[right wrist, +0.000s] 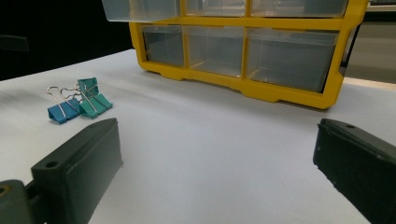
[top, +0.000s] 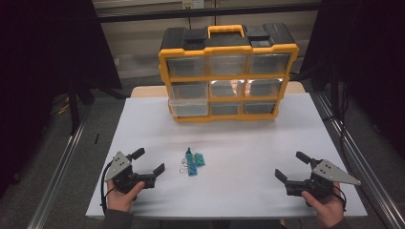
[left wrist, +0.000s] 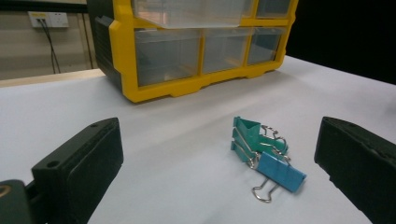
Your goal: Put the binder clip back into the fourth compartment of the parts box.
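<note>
Black hand-held grippers, grey plates

Your left hand sits at the lower left of the high view, holding the left gripper with jaws spread wide. Your right hand, lower right, holds the right gripper, jaws equally wide.

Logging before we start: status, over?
Left gripper open, right gripper open, both empty on the table. Binder clips piled between them. Yellow drawer cabinet behind, lower-left drawer pulled out. Nothing in the way.
</note>
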`<state>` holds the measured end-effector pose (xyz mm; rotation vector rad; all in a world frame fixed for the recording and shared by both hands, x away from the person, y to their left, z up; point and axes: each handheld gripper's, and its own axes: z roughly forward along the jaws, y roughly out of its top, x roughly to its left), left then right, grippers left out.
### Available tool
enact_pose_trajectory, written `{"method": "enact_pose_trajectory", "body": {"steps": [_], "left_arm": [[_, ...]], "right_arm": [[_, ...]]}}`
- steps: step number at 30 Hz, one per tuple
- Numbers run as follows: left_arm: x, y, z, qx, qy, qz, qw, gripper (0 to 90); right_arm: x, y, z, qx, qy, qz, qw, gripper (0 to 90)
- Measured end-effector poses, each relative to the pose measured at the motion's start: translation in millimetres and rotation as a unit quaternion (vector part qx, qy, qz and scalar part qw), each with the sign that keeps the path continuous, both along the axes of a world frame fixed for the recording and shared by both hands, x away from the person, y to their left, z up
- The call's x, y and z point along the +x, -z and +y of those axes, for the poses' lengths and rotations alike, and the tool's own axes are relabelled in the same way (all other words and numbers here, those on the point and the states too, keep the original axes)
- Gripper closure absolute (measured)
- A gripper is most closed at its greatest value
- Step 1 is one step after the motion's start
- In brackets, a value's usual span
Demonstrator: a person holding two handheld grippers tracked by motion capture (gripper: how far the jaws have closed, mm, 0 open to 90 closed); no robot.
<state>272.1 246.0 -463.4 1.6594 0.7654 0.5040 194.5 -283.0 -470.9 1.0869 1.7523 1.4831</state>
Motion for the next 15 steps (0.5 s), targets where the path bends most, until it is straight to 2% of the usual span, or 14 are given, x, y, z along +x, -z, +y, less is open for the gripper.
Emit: {"method": "enact_pose_trajectory", "body": {"steps": [1,2,4,5,11,15], "left_arm": [[0.3,0.3,-0.9,-0.004,-0.003,0.002,1.0,1.2],[0.7,0.1,-1.1,-0.001,0.002,0.005,1.0,1.2],[2.2,-0.6,-2.4,0.002,-0.006,0.006,1.0,1.2],[2.7,-1.0,-4.3,-0.003,-0.008,0.007,0.9999,1.2],[7.6,-5.1,-10.7,0.003,0.002,0.012,0.9999,1.6],[11.6,-8.0,-12.6,0.002,-0.004,0.019,0.9998,1.6]], "right_arm": [[0.1,0.0,-0.3,0.0,-0.001,-0.001,1.0,0.4],[0.1,0.1,-0.2,0.002,-0.001,0.0,1.0,0.5],[0.1,0.5,-0.3,0.0,-0.001,0.002,1.0,0.5],[0.0,0.3,-0.5,0.001,-0.002,0.003,1.0,0.5],[-0.1,0.3,0.8,0.001,-0.002,0.001,1.0,0.6],[0.5,-0.3,0.6,0.001,-0.008,-0.003,1.0,0.8]]}}
